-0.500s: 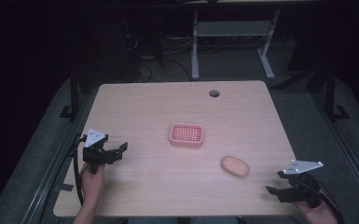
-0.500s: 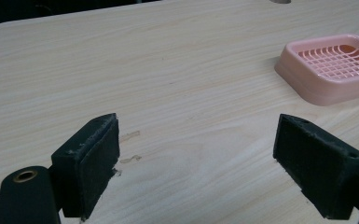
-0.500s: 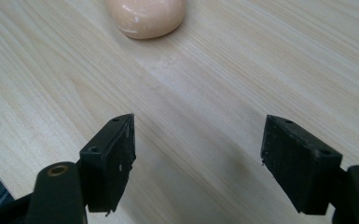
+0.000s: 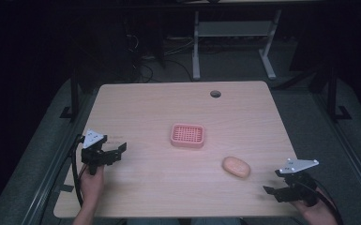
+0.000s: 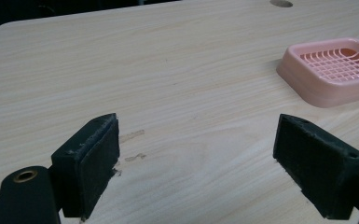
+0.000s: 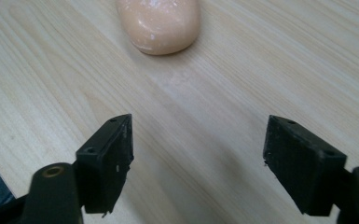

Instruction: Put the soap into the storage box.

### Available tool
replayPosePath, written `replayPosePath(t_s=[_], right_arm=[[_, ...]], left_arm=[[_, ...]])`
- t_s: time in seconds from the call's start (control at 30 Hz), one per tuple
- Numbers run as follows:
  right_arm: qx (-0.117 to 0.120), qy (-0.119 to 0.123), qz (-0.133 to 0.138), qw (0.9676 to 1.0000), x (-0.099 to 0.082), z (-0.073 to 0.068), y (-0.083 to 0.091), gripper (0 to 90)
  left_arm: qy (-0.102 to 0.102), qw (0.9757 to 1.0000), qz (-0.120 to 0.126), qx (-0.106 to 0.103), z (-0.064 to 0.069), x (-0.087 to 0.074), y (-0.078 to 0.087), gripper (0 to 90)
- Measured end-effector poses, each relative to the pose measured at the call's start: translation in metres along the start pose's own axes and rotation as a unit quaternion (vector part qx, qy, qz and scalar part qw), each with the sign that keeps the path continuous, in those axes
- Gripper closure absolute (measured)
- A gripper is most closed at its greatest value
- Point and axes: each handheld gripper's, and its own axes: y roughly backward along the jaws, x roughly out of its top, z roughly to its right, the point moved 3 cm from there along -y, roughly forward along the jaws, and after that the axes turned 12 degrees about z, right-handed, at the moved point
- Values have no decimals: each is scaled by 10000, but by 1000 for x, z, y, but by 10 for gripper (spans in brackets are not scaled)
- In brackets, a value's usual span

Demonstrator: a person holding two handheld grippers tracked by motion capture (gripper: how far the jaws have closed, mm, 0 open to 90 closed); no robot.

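Note:
A pink slatted soap dish [image 4: 187,135] sits near the middle of the wooden table [image 4: 159,108]; in the left gripper view the dish [image 5: 331,70] lies ahead to the right. A peach oval soap bar [image 4: 236,167] lies on the table right of centre, and in the right gripper view the soap [image 6: 161,23] rests just beyond the jaws. My left gripper [image 4: 115,152] is open at the table's left side, with nothing between its pads [image 5: 93,163]. My right gripper [image 4: 274,193] stands open at the near right corner, a short way from the soap, its jaws empty.
A round cable hole [image 4: 215,93] marks the far right of the tabletop. Beyond the table the floor is dark, with a white desk frame [image 4: 229,37] and cables. Small scuff marks [image 5: 133,137] show on the wood near the left gripper.
The right gripper has shifted slightly; the left gripper, the soap and the dish lie where they were.

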Motion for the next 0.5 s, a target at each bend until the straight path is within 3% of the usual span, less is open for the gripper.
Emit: replayPosePath(t_s=[0.2, 0.5], right_arm=[[62, 157, -66, 9998, 11, -4, -3, 216], [128, 366, -176, 9991, 28, -7, -7, 210]], left_arm=[[-45, 10000, -22, -9, 1, 0, 1, 142], [46, 10000, -15, -19, 0, -1, 1, 142]])
